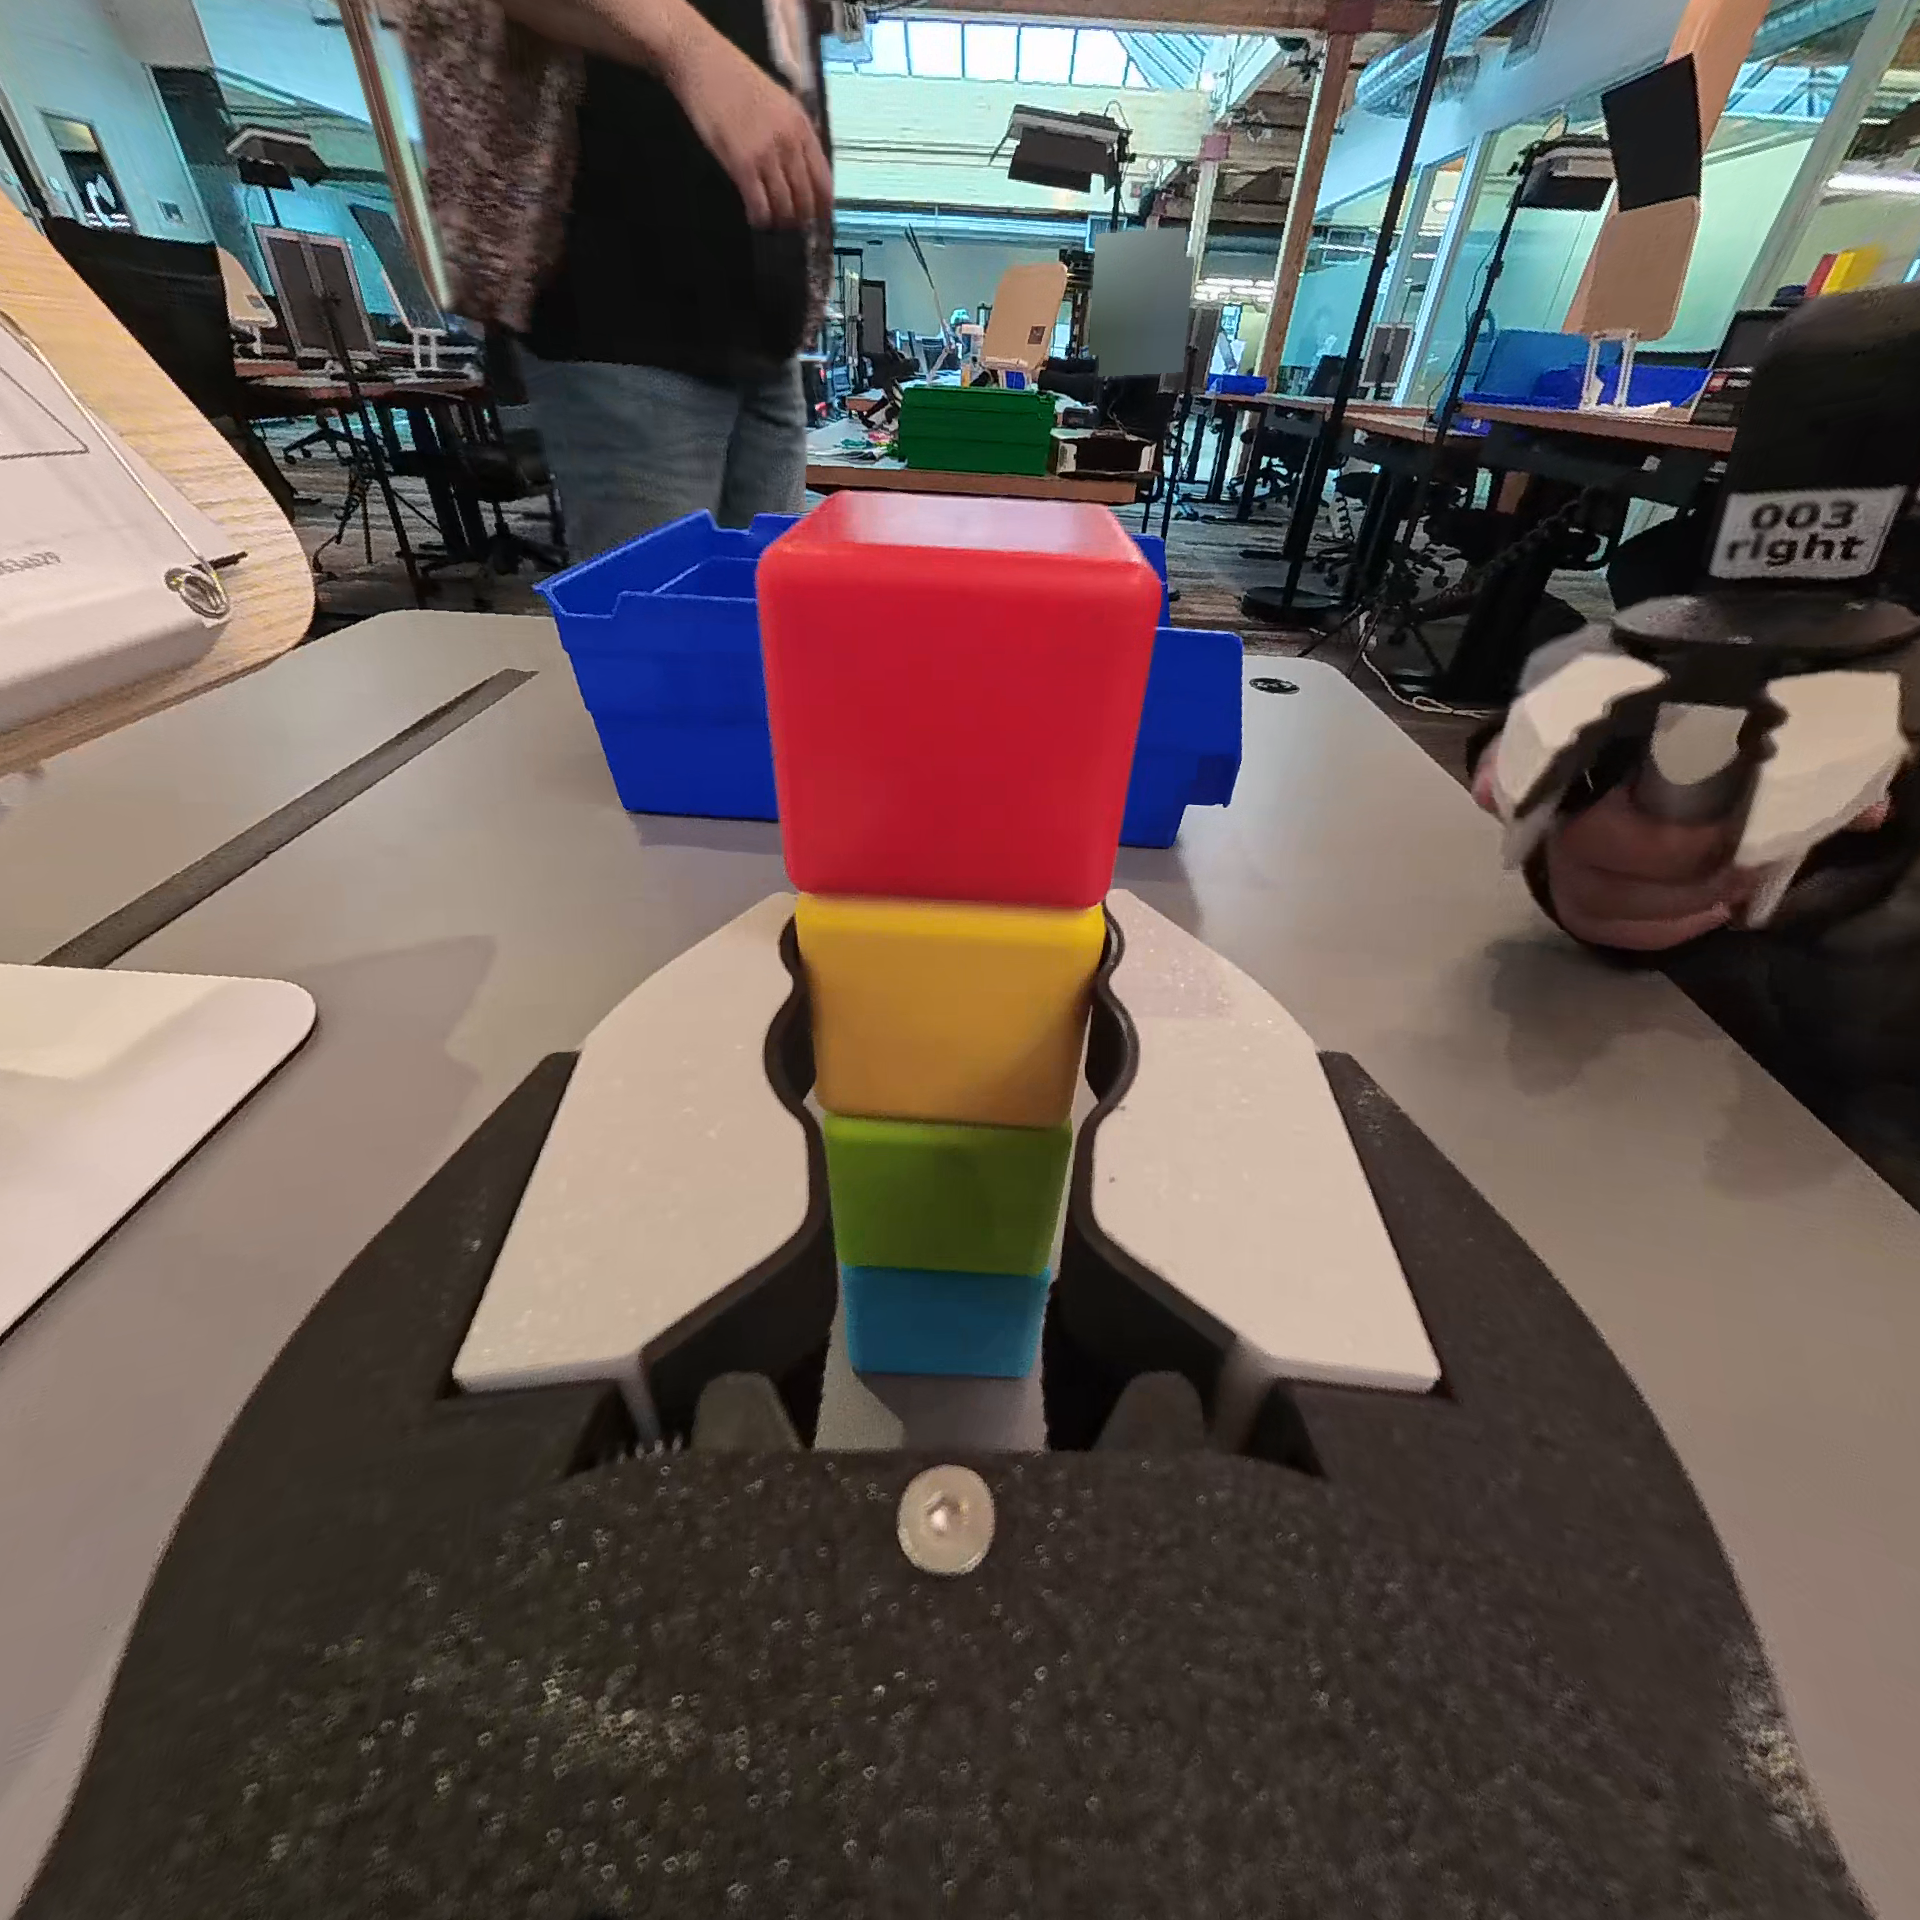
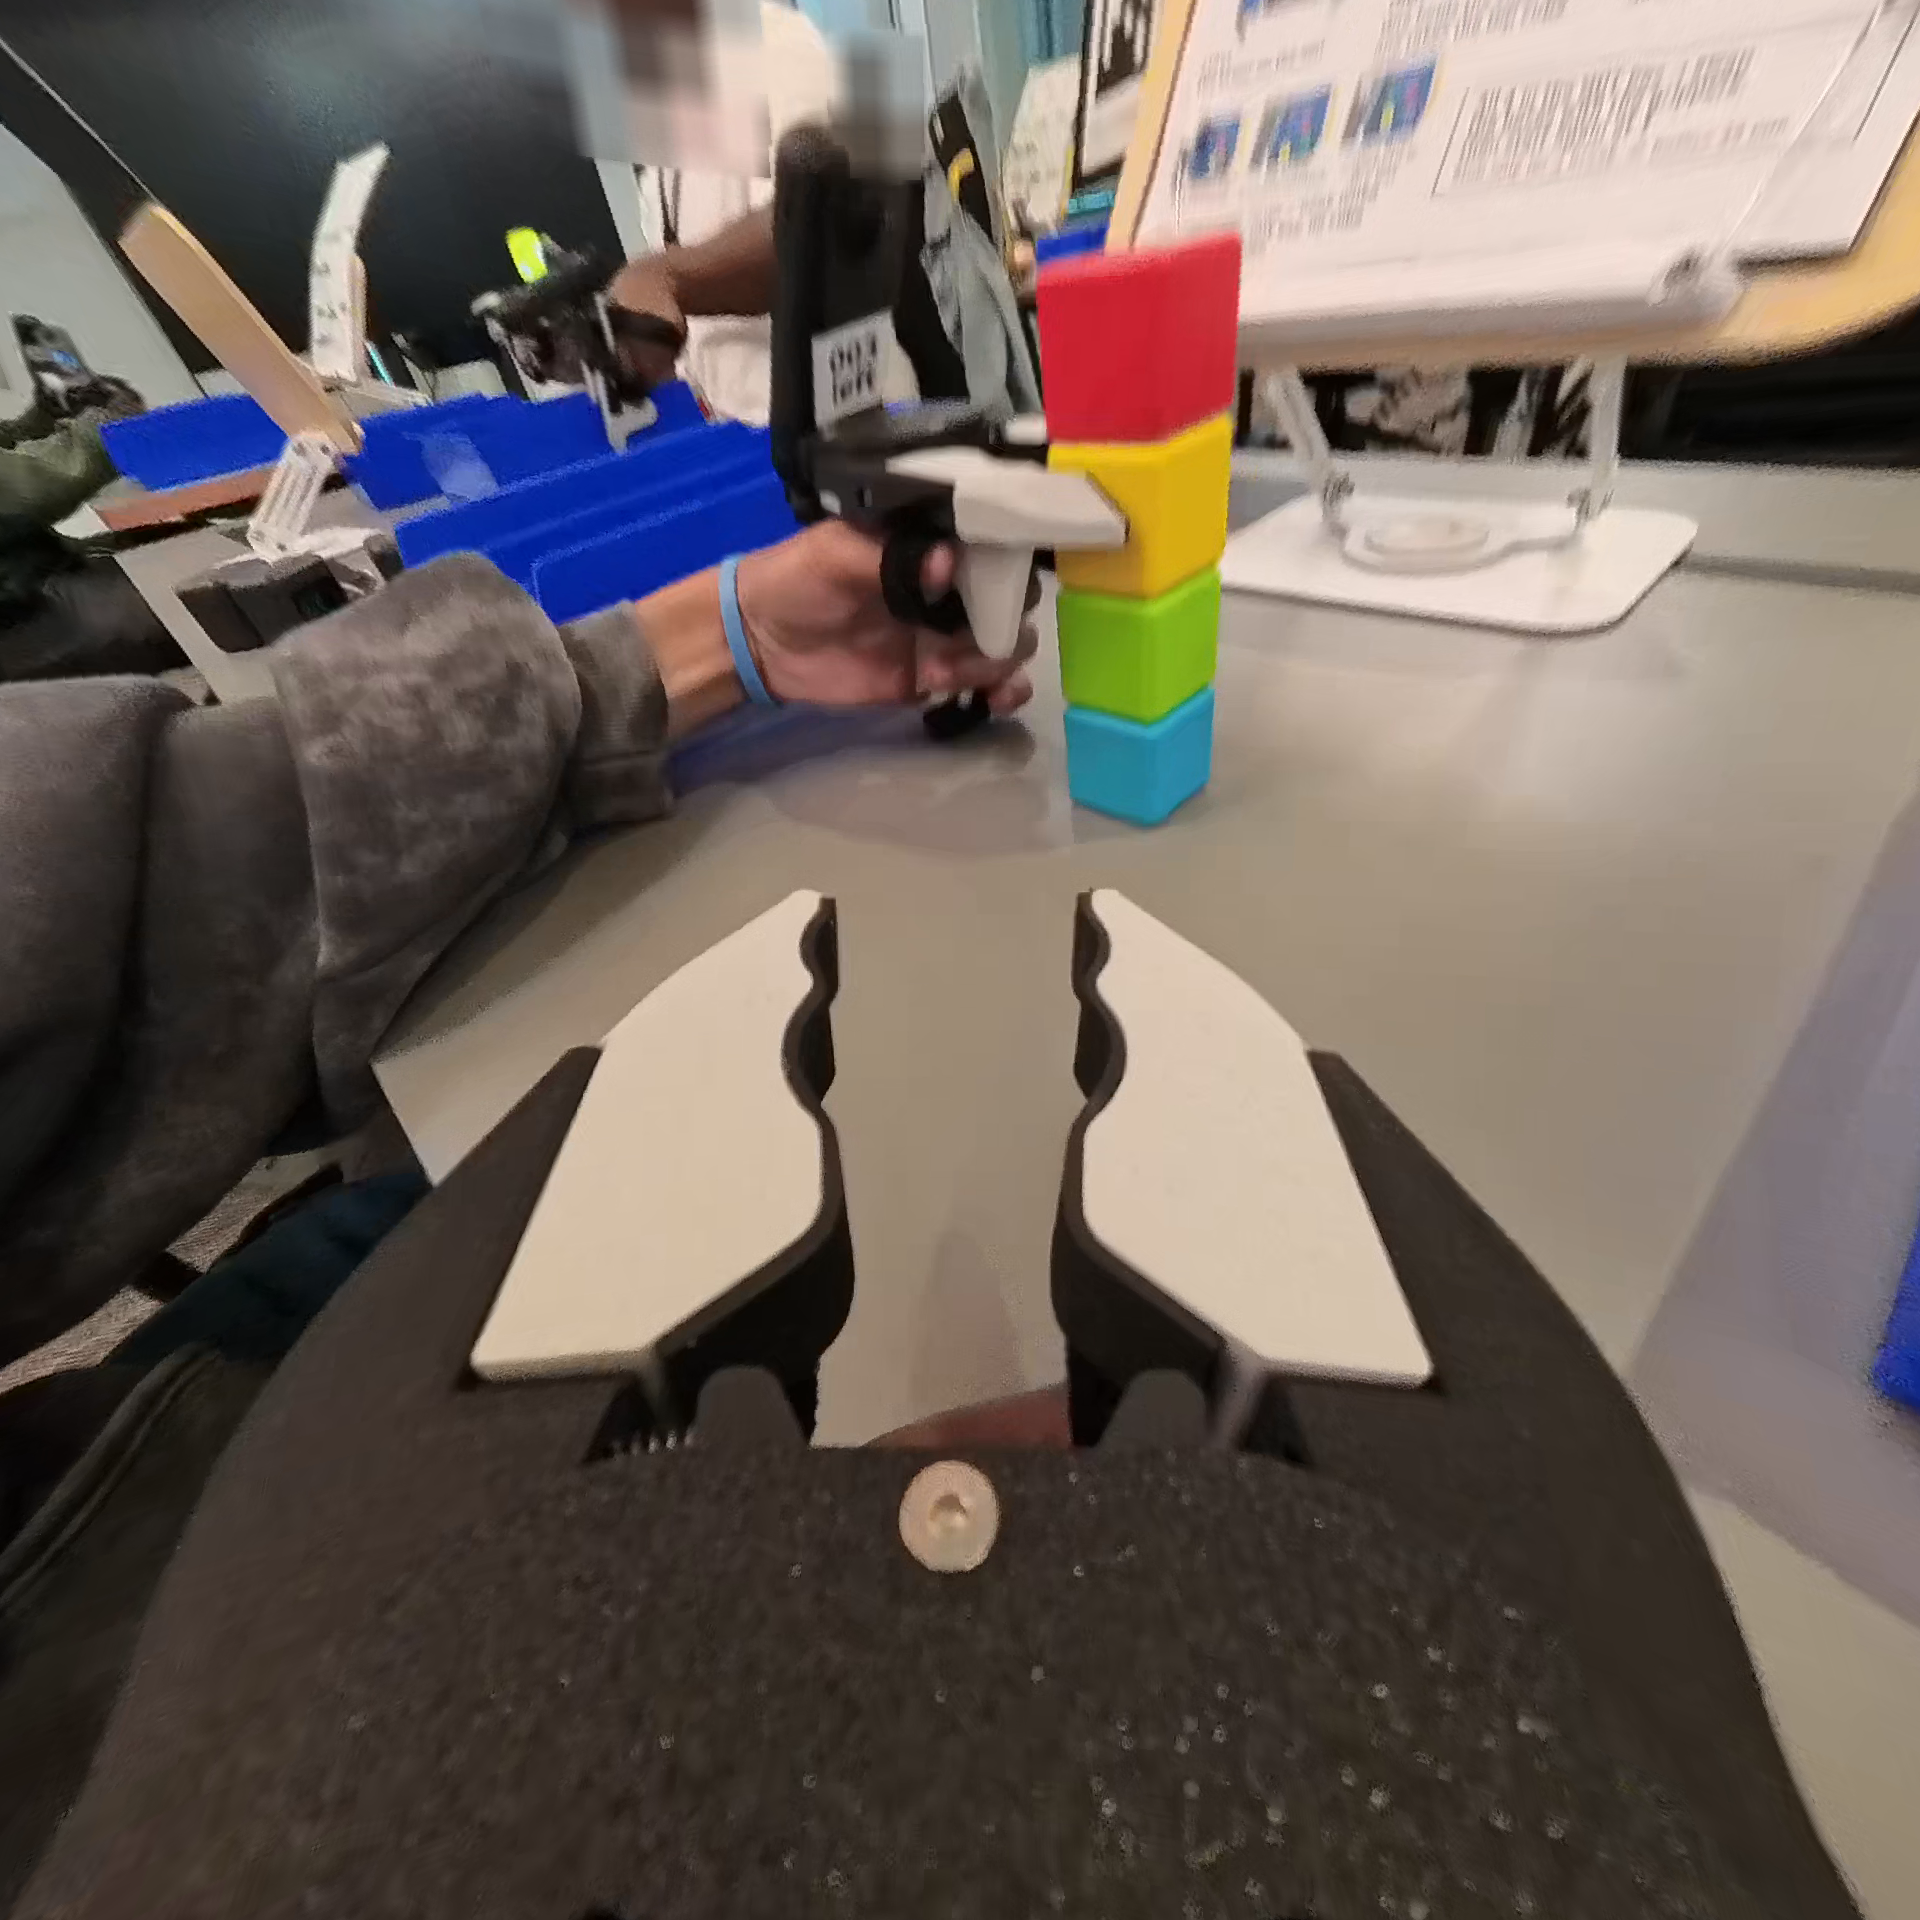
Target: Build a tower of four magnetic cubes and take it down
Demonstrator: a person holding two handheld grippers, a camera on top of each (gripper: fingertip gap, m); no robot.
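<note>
A tower of four magnetic cubes is standing upright on the grey table (image 1: 416,831), and every place here is being told from that tower. From the bottom up it is showing a blue cube (image 1: 943,1320), a green cube (image 1: 948,1195), a yellow cube (image 1: 951,1008) and a red cube (image 1: 956,696), each sitting squarely on the one below. The left gripper (image 1: 948,935) is reaching in at the level of the yellow cube, with one white finger lying against each side of it; its fingertips (image 1: 1127,940) are pressing on that cube, so the tool is gripping it. In the right wrist view the same gripper (image 2: 1070,509) is showing from the side, a hand (image 2: 831,623) holding its handle just beside the tower. The right gripper (image 2: 954,914) is hanging well apart from the tower, its jaws spread with bare table showing between them and nothing held. Behind the tower, in the left wrist view, a blue bin (image 1: 665,665) is sitting on the table, and a person (image 1: 644,260) is standing beyond it. In the right wrist view a white stand (image 2: 1455,540) carrying a printed sheet is resting on the table behind the tower.
</note>
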